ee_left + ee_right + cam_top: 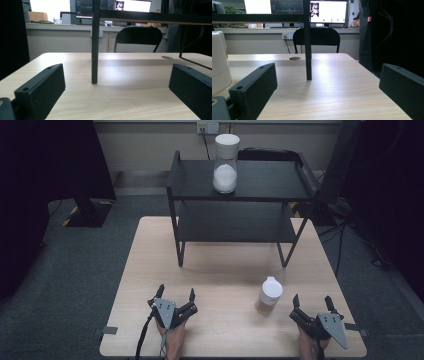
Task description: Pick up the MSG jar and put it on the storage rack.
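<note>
A black two-tier shelf [240, 181] stands at the back of the light wooden table [150, 270]. On its top tier a white-lidded clear jar [225, 164] holds white powder. A smaller jar [268, 296] with a white lid and tan contents stands on the table near the front right; its white side [219, 67] fills the left edge of the right gripper view. My left gripper [175, 293] rests open at the front left, jaws wide apart, facing a shelf leg [94, 50]. My right gripper [312, 301] rests open at the front right, just right of the small jar.
A black chair [138, 37] and a desk with monitors [328, 11] stand beyond the table. A dark stand [85, 210] sits on the grey carpet to the left, and cables [345, 225] run along the floor to the right.
</note>
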